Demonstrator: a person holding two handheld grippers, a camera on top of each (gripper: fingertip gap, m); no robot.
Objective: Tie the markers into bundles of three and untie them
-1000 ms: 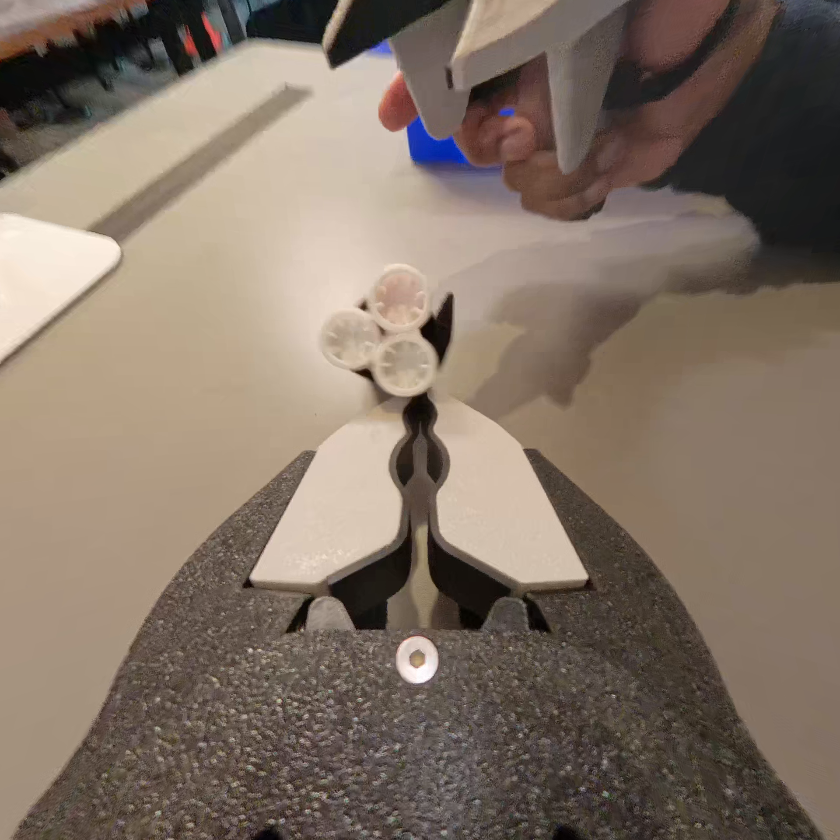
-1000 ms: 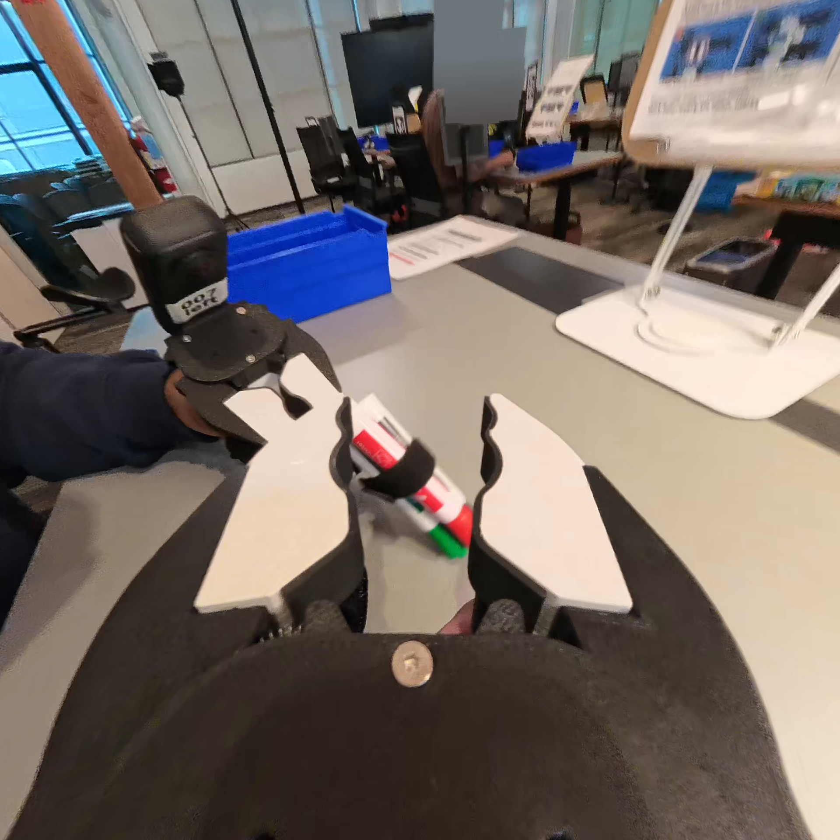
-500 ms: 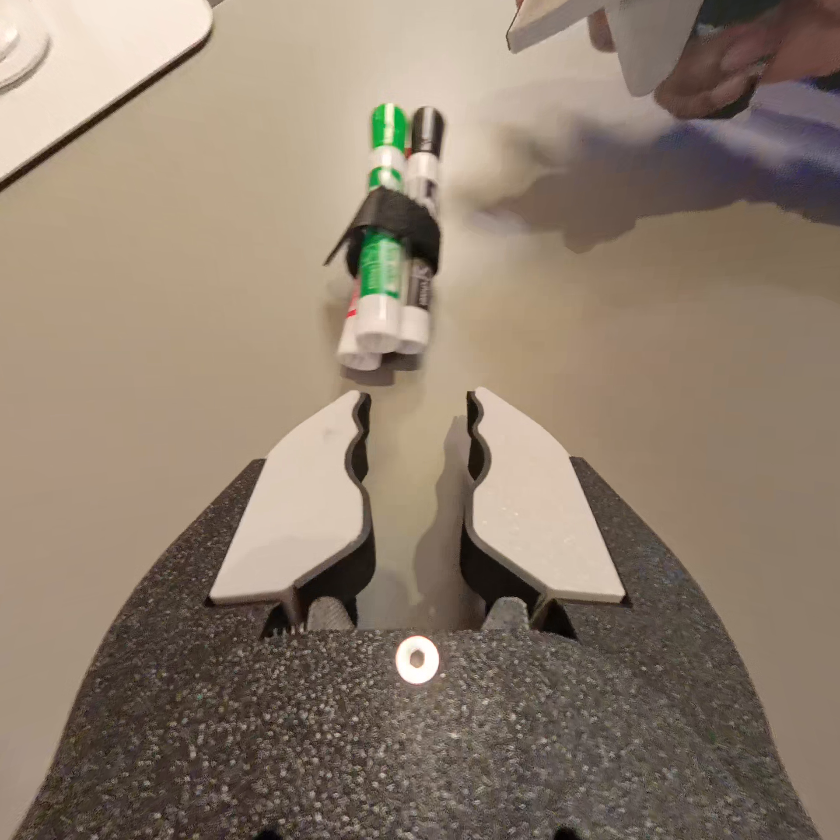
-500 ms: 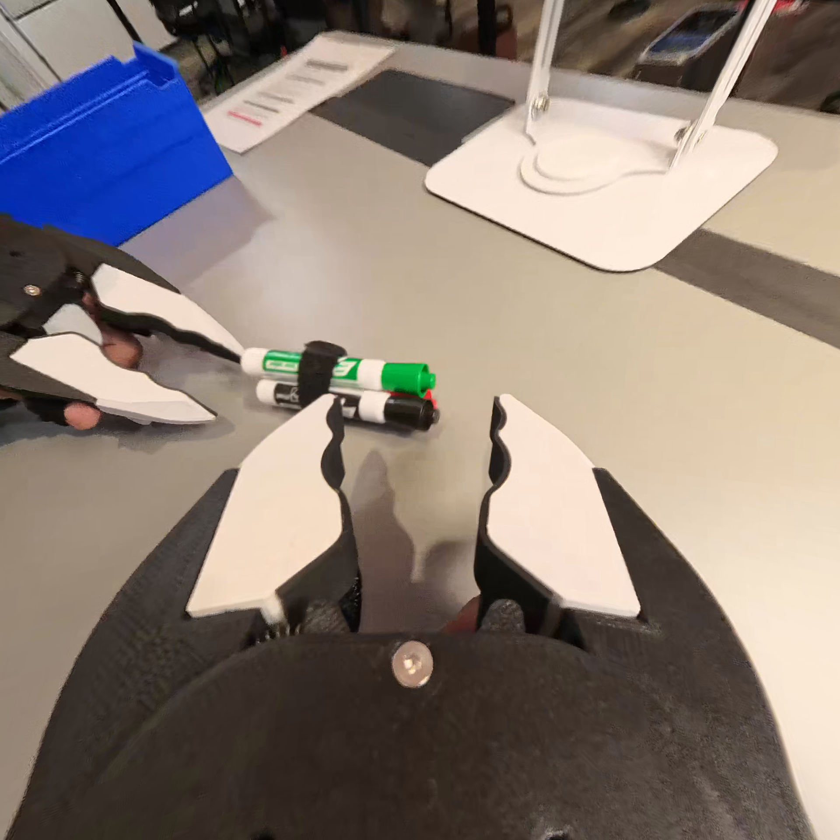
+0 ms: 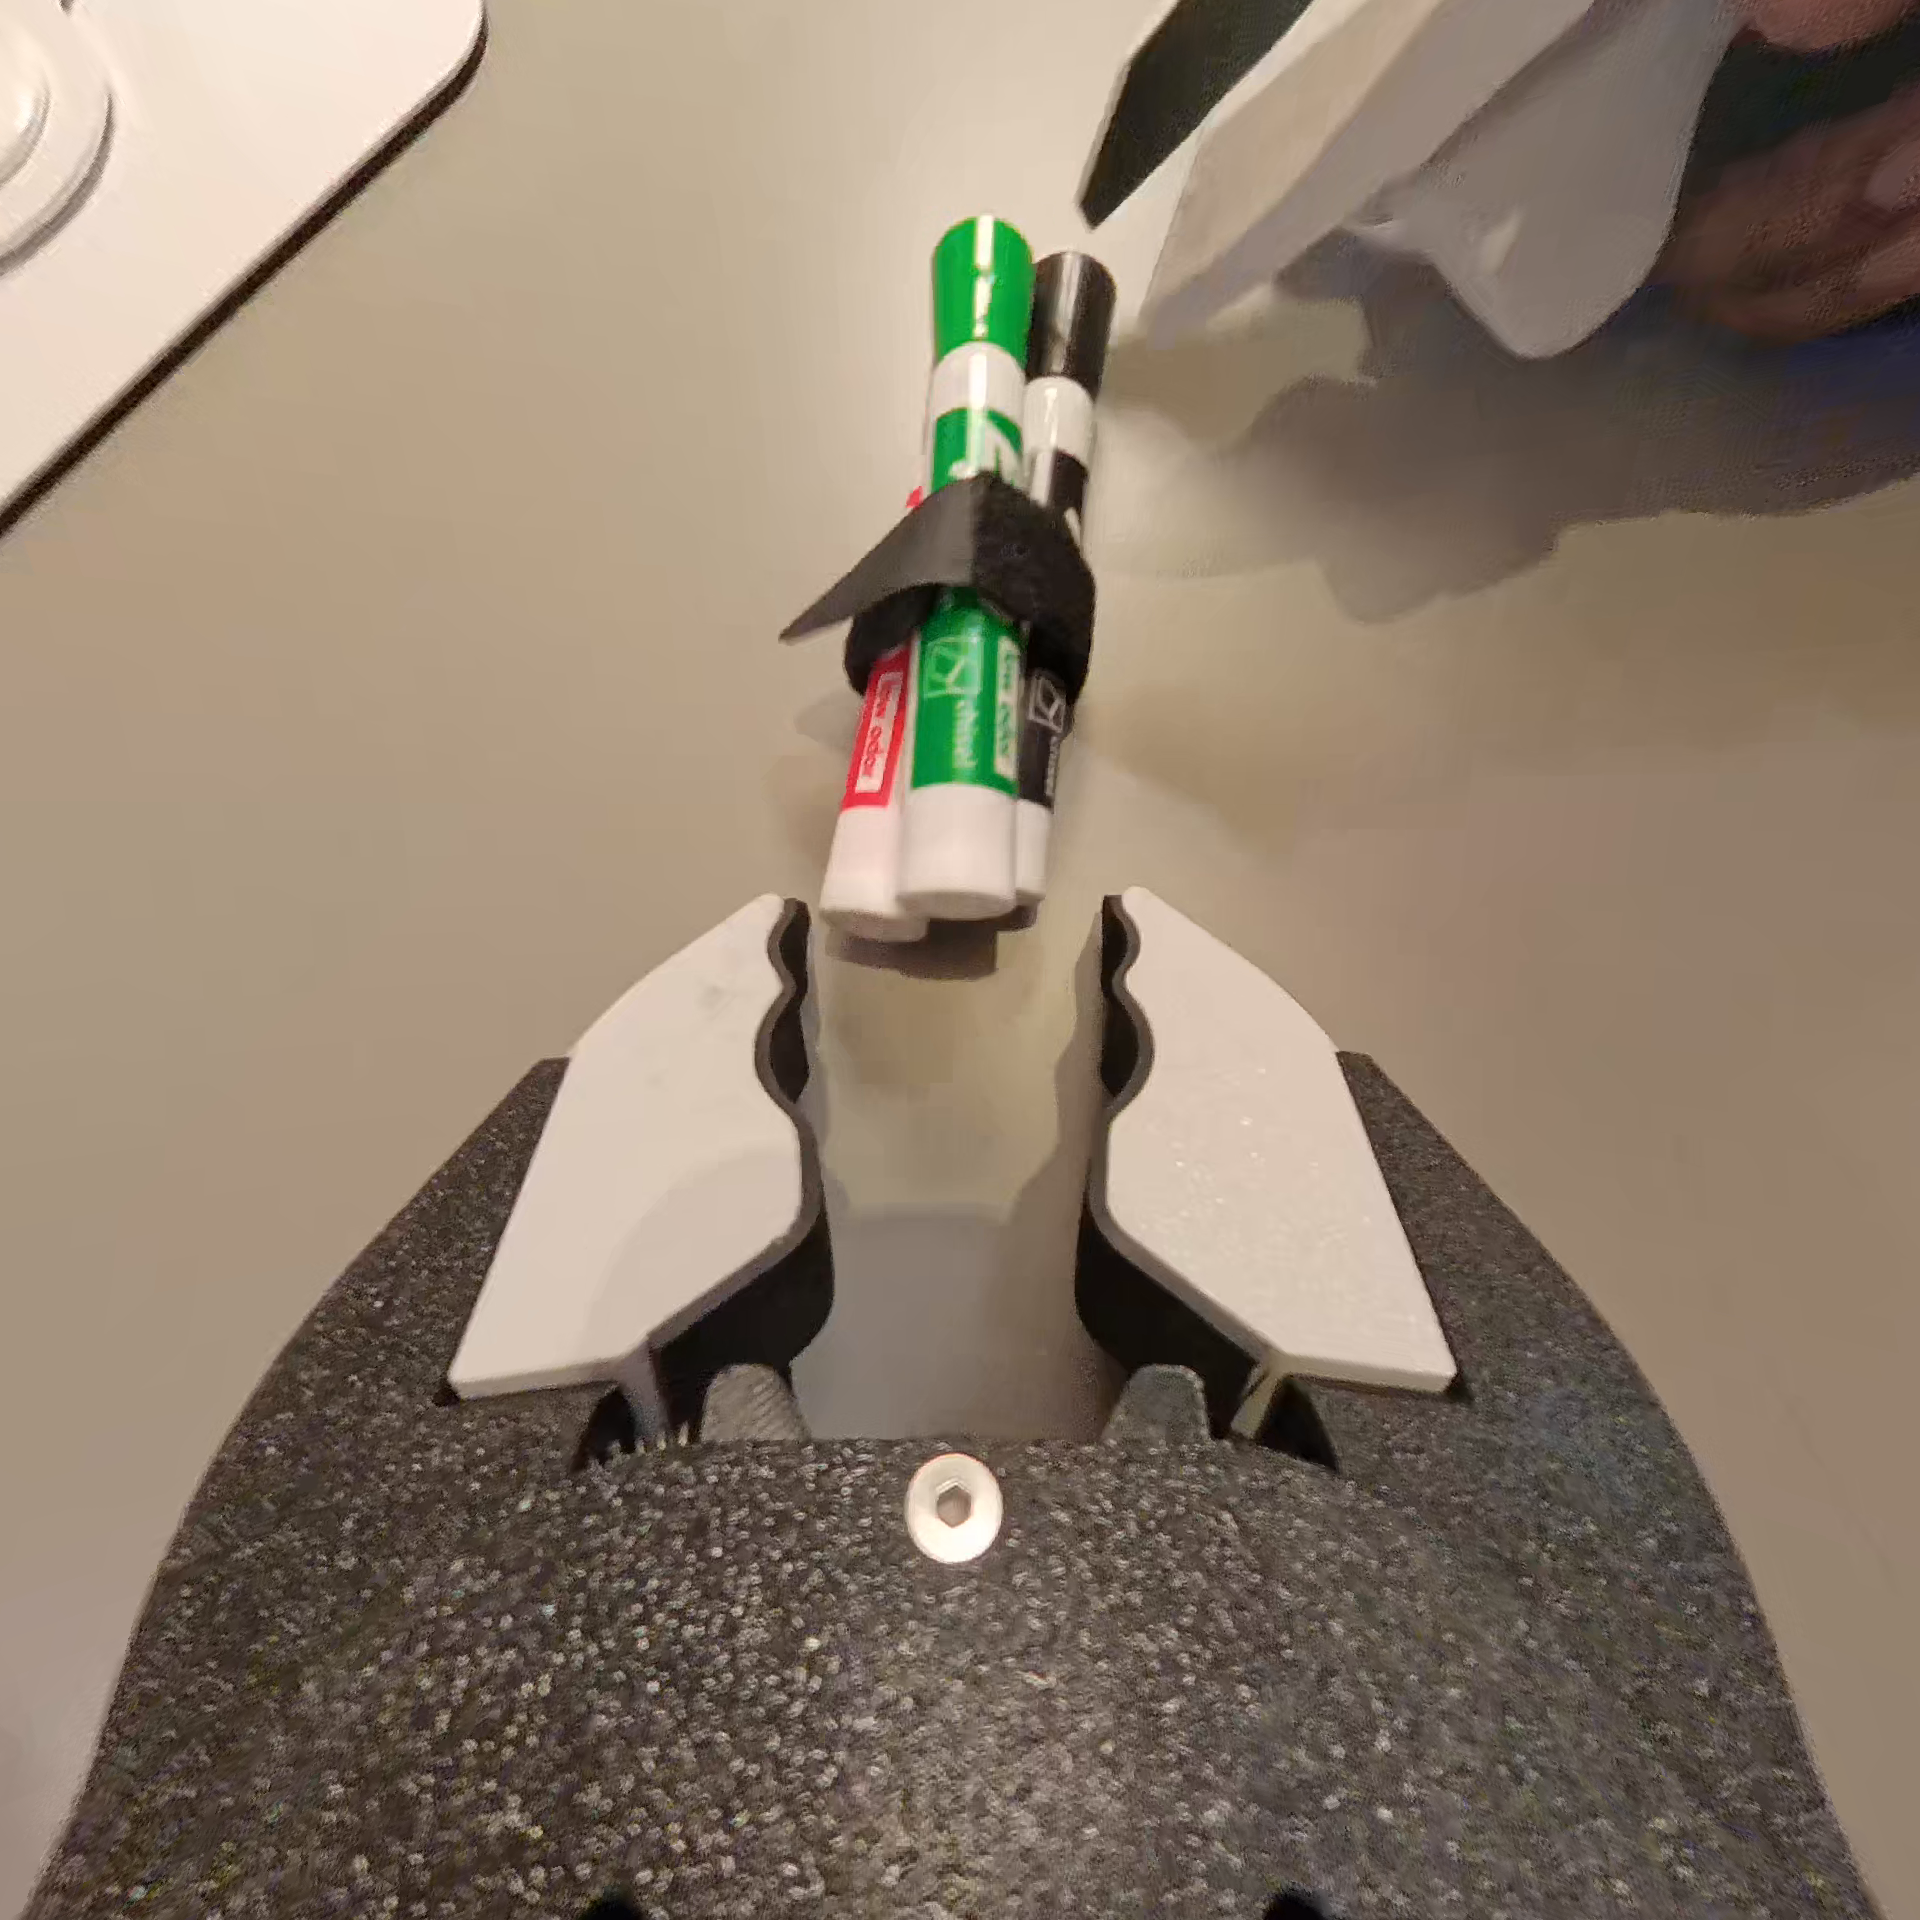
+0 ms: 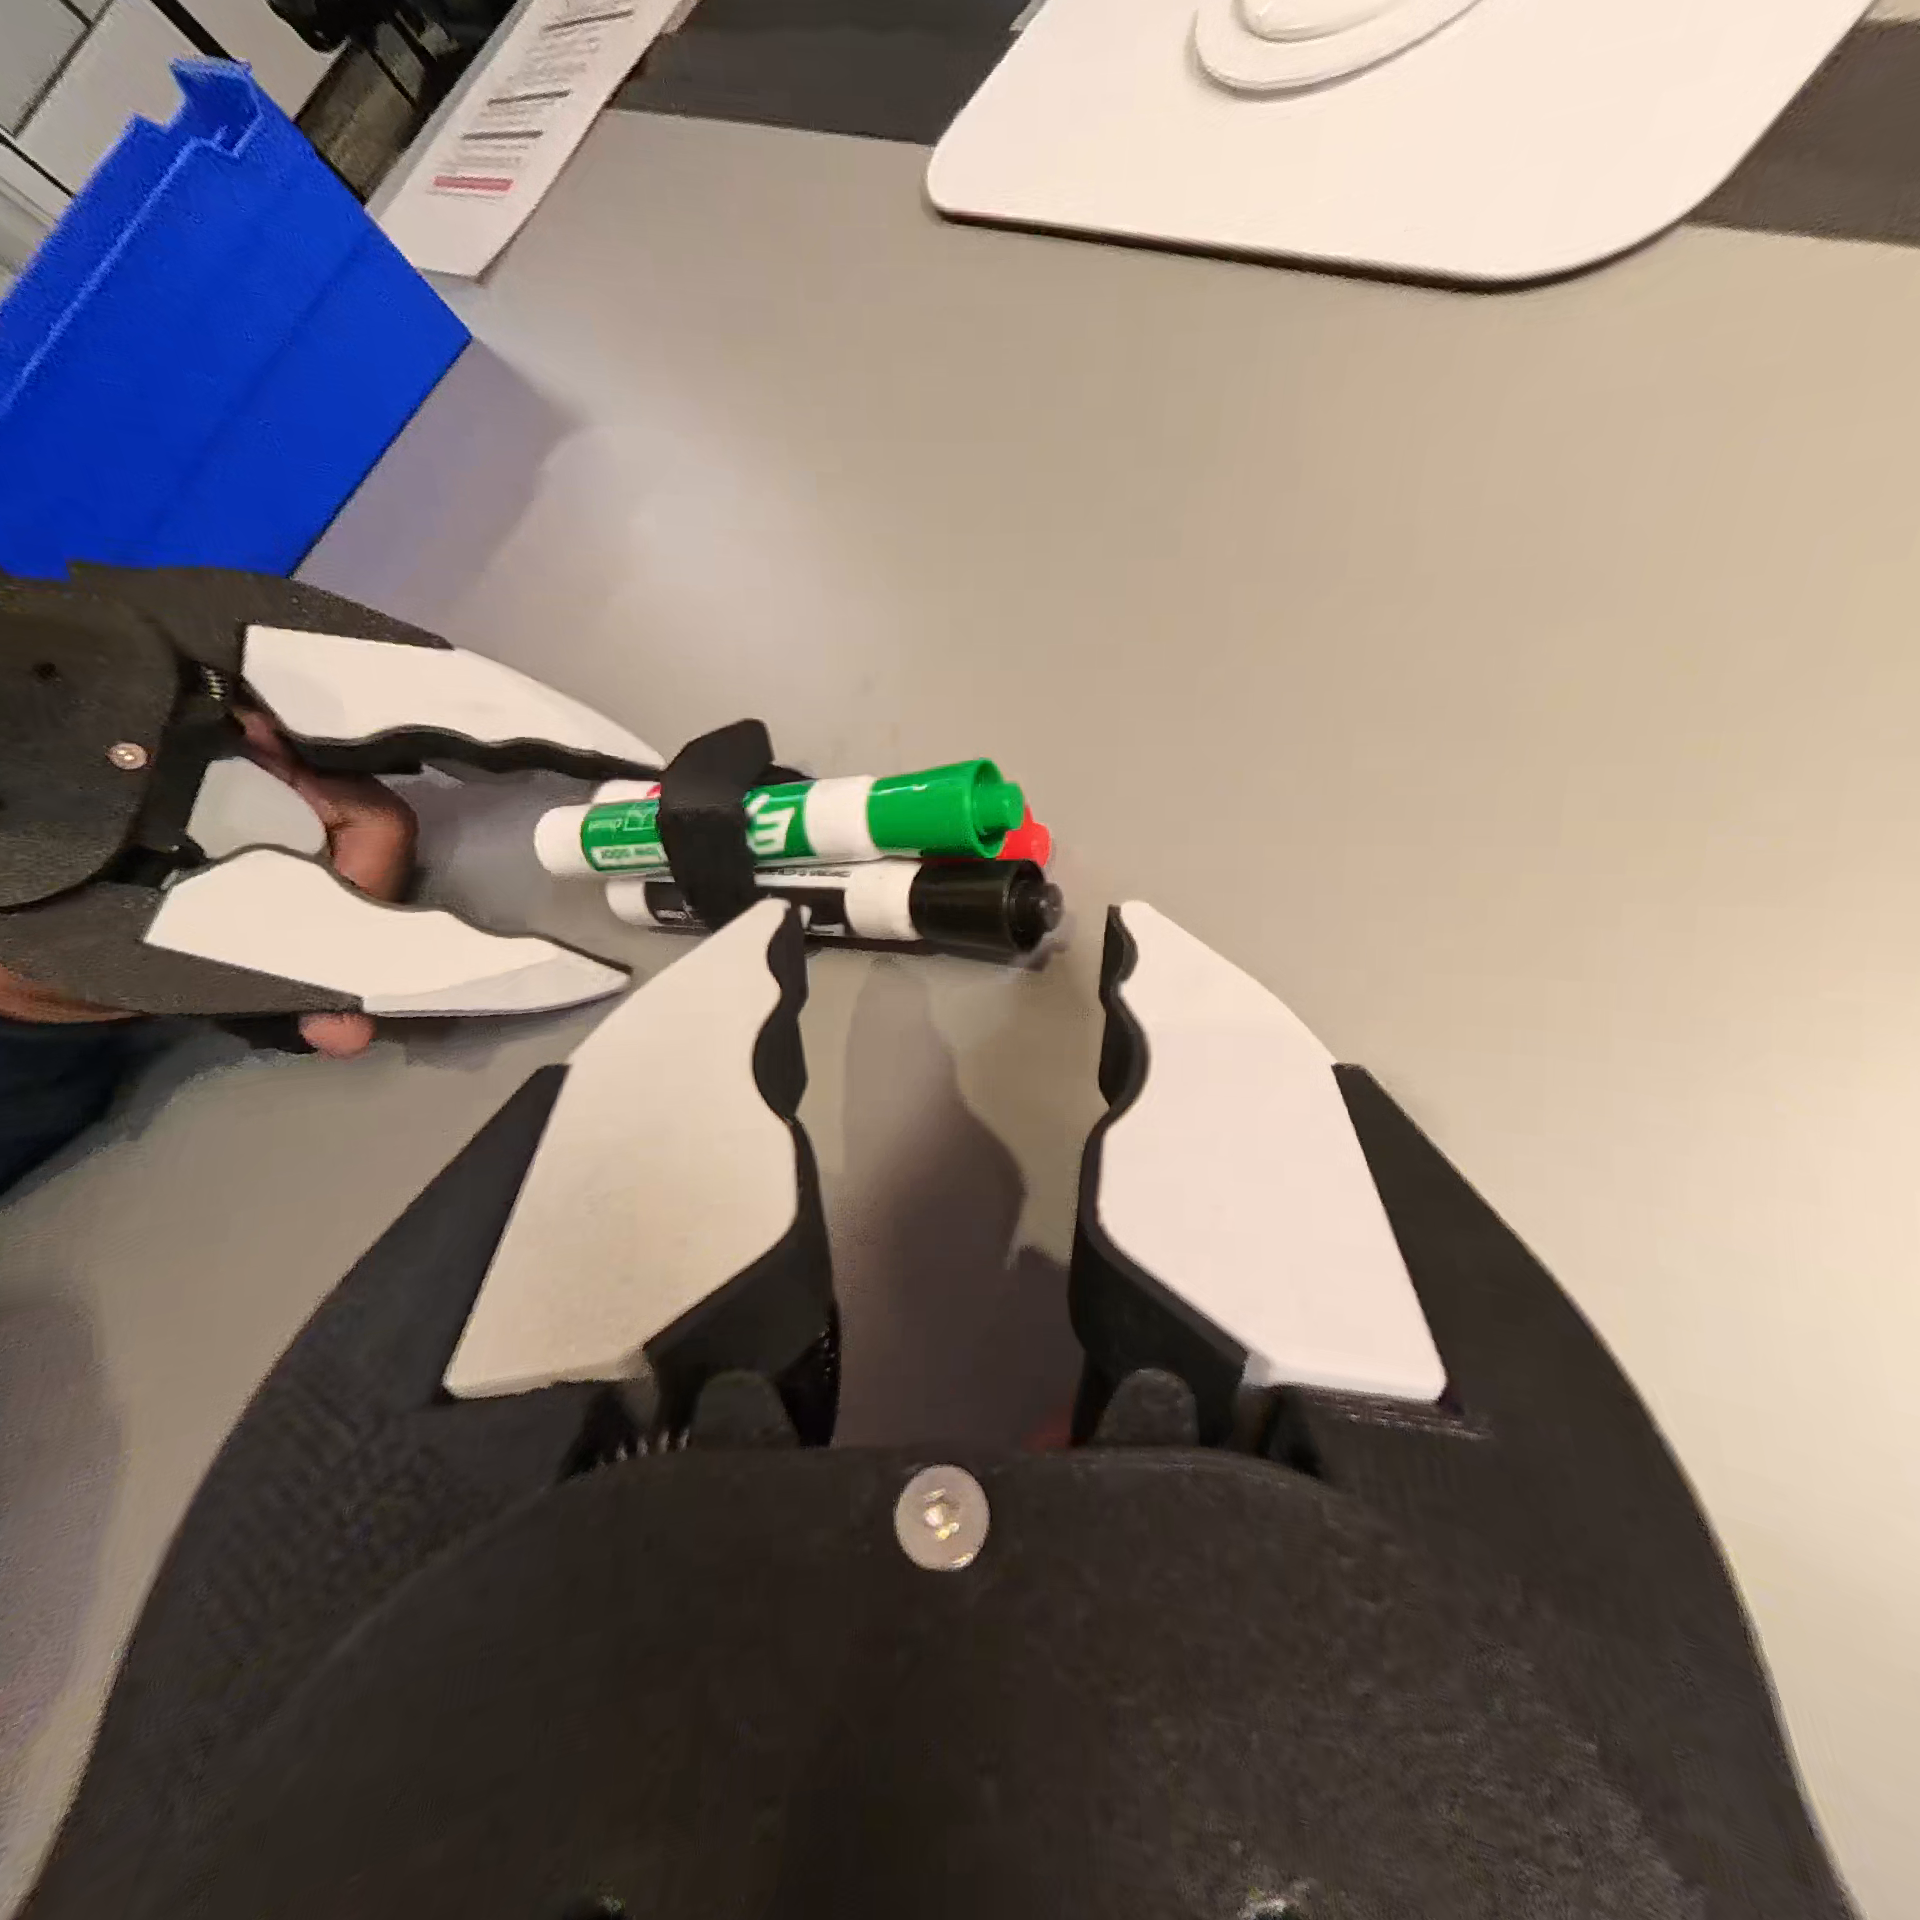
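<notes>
Both grippers are now sitting closer to the bundle than half a second ago.
Left gripper (image 5: 954, 914) and right gripper (image 6: 948, 925) are gaping, empty; the strapped marker bundle (image 5: 961, 644) is lying mid-desk (image 6: 1351, 623), beyond the white base (image 6: 1403, 135).

— Off to the far left, a blue bin (image 6: 197, 343) sits on the grey table (image 6: 1351, 623).
— And a printed sheet (image 6: 520, 125) lies just beside it; further right, a white stand base (image 6: 1403, 135) with rounded corners.
</notes>
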